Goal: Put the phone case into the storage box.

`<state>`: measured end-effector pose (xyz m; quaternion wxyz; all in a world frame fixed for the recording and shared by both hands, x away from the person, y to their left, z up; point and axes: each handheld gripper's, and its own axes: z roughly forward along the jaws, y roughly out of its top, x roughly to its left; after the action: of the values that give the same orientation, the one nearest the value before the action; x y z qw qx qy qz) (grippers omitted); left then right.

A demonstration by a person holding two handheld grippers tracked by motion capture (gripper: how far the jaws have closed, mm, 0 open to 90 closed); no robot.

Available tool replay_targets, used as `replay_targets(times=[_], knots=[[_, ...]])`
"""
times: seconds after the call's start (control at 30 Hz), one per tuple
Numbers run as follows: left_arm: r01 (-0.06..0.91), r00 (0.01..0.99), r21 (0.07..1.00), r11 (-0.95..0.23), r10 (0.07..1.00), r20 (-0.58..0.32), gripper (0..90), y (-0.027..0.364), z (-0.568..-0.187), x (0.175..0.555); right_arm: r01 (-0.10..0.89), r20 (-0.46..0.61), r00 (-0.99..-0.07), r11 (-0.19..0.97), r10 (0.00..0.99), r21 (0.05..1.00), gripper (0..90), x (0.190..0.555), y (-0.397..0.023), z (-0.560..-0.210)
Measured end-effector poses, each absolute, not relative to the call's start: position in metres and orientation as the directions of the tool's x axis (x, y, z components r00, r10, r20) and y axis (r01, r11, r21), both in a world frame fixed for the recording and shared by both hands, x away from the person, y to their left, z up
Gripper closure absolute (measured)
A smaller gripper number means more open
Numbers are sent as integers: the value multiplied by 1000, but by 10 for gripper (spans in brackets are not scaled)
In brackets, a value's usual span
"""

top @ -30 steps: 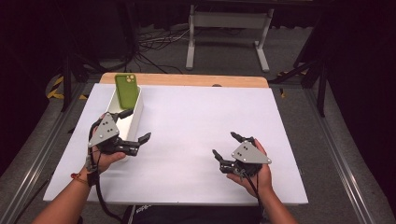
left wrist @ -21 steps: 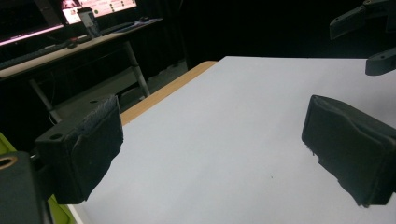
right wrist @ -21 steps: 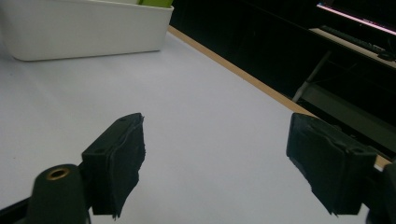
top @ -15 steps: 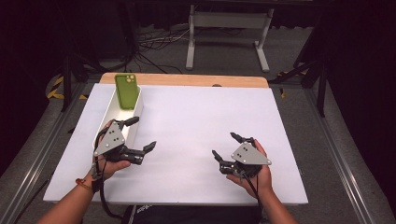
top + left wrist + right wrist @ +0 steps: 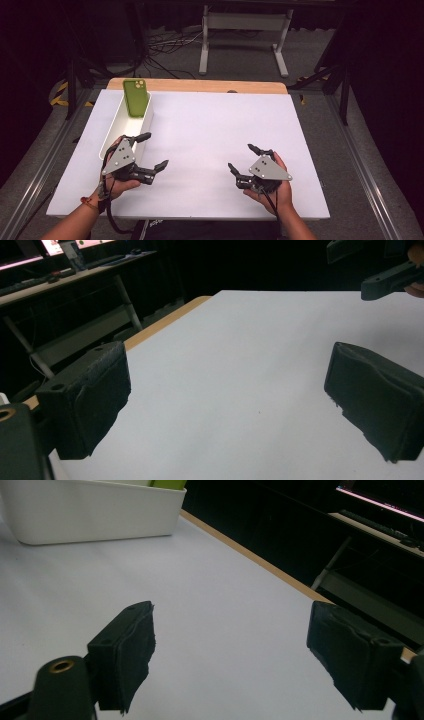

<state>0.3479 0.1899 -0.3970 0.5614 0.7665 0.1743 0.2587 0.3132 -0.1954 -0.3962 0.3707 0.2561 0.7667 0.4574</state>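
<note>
A green phone (image 5: 136,97) leans upright against the far end of a long white bin (image 5: 115,134) at the table's left. My left gripper (image 5: 154,150) rests just off the bin's near end, open, with its jaws spread wide over bare white table. In the left gripper view its pads (image 5: 90,400) have nothing between them. My right gripper (image 5: 242,157) lies at the front right, also open and holding nothing. In the right gripper view the bin (image 5: 95,510) and a sliver of the phone (image 5: 167,484) sit far off beyond the open pads (image 5: 125,650).
The white tabletop (image 5: 215,130) has a wooden strip (image 5: 200,86) along its far edge. Beyond it are a metal stand (image 5: 242,30) and cables on the floor. Metal rails run along both sides. The other gripper (image 5: 390,265) appears at the top right of the left gripper view.
My left gripper has drifted a little toward the near edge and to the right, away from the bin. The right gripper has stayed put.
</note>
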Motion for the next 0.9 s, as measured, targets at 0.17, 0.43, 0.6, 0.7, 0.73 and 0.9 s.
replay_targets(times=[0.17, 0.43, 0.6, 0.7, 0.73, 0.9], knots=[[-24, 805, 948, -318, 556, 207, 65, 190, -400, 346, 59, -328, -591, 445, 737, 894, 200, 313, -197, -397], [-19, 804, 944, -330, 556, 211, 64, 191, -407, 342, 39, -324, -620, 440, 715, 897, 188, 311, -197, -398], [-13, 800, 938, -346, 559, 217, 63, 192, -414, 338, 32, -324, -633, 442, 703, 896, 174, 310, -195, -400], [-7, 803, 937, -348, 557, 213, 63, 193, -417, 336, 40, -316, -634, 438, 706, 898, 152, 311, -195, -401], [-7, 803, 937, -348, 557, 213, 63, 193, -417, 336, 40, -316, -634, 438, 706, 898, 152, 311, -195, -401], [0, 806, 936, -353, 554, 209, 64, 193, -422, 334, 45, -311, -636, 436, 706, 899, 130, 311, -194, -402]])
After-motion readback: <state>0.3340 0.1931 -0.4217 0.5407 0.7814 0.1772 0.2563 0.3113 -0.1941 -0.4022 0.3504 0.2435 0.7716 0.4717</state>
